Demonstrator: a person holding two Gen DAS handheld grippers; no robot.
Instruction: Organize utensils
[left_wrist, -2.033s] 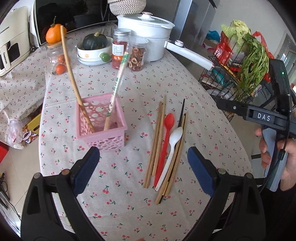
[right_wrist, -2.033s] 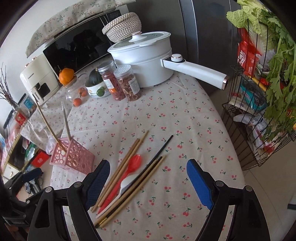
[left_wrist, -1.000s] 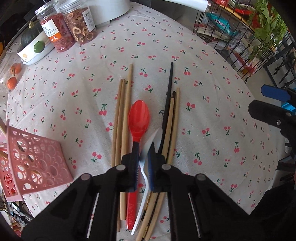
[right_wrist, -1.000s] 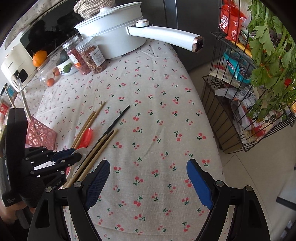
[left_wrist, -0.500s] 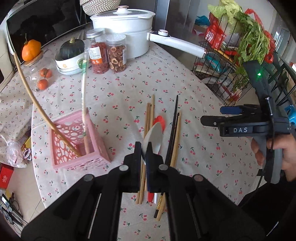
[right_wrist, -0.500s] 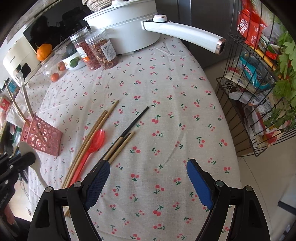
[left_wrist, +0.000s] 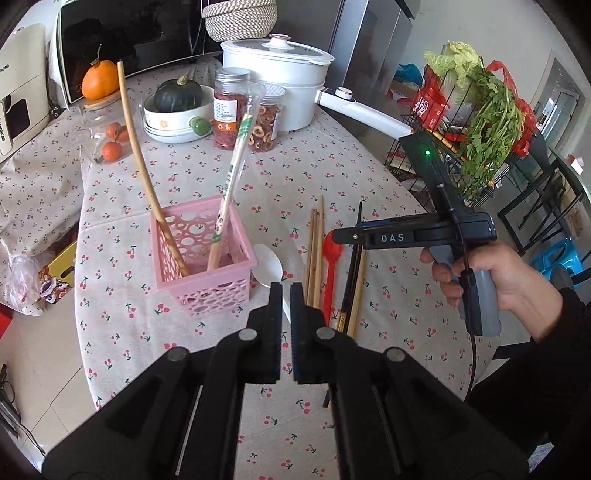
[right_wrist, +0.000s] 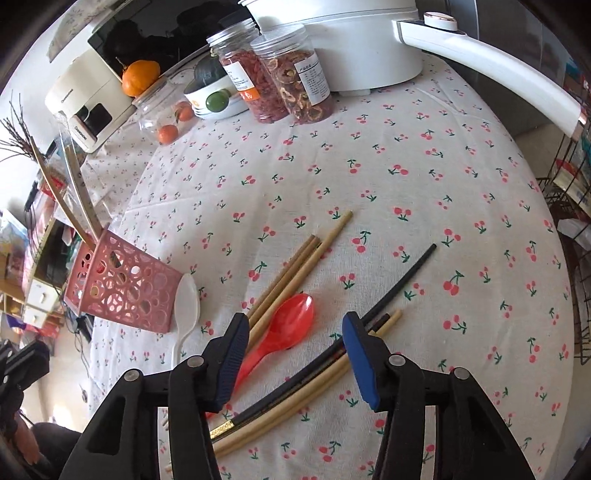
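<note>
Sorting loose utensils from the table (left_wrist: 258, 192) into a pink basket (left_wrist: 201, 254).

The left hand-held gripper (left_wrist: 286, 295) is clenched on the handle of a white spoon (left_wrist: 267, 267), bowl uppermost and just beside the basket's near wall, apparently so it can drop in handle-first next to the long wooden utensil (left_wrist: 147, 166) and wrapped chopsticks (left_wrist: 231, 184) already leaning there. The right hand-held gripper (right_wrist: 291, 328) hangs over the remaining row with jaws parted; they have just been closing and straddle the red spoon (right_wrist: 284, 328), pads not yet pressing it. Wooden chopsticks (right_wrist: 295, 266) lie to one side of the spoon, the black chopsticks (right_wrist: 402, 280) to the other, so a narrowed opening likely helps single out one piece.
</note>
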